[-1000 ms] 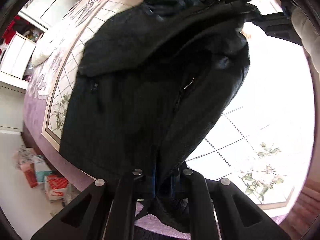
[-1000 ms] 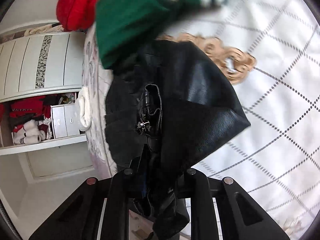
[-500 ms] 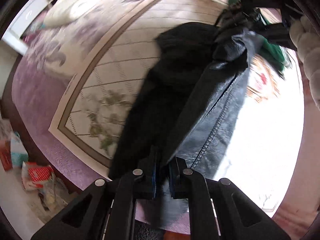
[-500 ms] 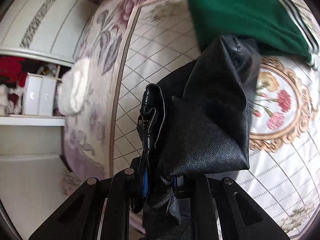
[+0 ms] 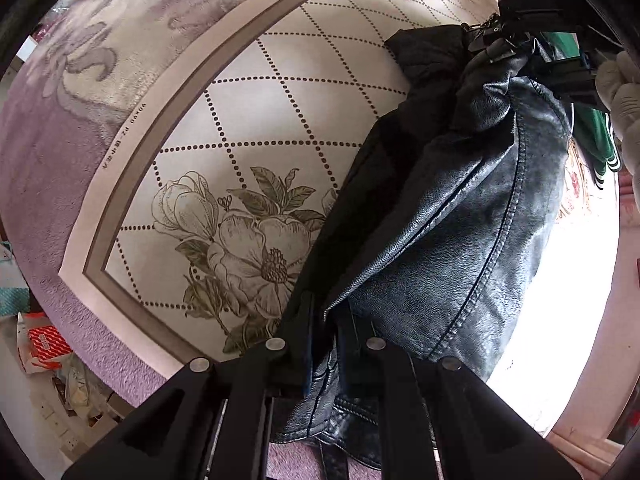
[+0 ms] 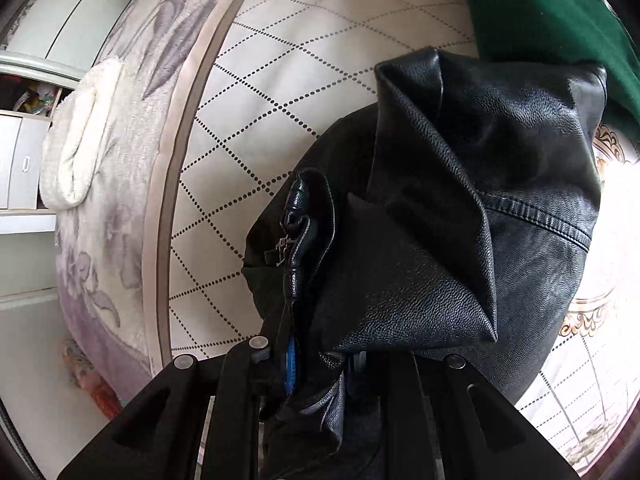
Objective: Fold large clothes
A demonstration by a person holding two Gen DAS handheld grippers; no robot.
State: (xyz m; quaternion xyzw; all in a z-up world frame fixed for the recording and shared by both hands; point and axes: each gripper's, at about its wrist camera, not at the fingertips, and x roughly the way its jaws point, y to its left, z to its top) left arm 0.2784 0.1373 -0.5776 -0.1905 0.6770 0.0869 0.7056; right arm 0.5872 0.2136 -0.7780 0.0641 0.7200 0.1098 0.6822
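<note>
1. A black leather jacket (image 5: pixel 460 220) hung bunched between two hand-held grippers above a bed covered by a quilted floral bedspread (image 5: pixel 248 120), its lower folds appearing to trail onto the cover.

2. The left gripper (image 5: pixel 326 340), pointed almost straight down, was clamped nearly closed on a thin edge of the jacket near a stitched seam.

3. The right gripper (image 6: pixel 316 364) was pinched narrowly on a thicker wad of the same garment, close to a rolled zipper edge (image 6: pixel 296 232); in the left wrist view it showed at the far end of the jacket, held by a gloved hand (image 5: pixel 620 92).

4. A green garment with white stripes (image 6: pixel 540 12) lay just beyond the jacket, and a white fluffy item (image 6: pixel 80 132) rested near the edge of the bed.

5. The leather looked heavy and thick: supple enough to drape, but inclined to form bulky creases rather than flat folds, with a smooth, somewhat slippery face.

6. Hems, seams and the zipper edge looked the firmest places to take hold, since a single smooth layer could slide out of narrow pads under the jacket's own weight.
</note>
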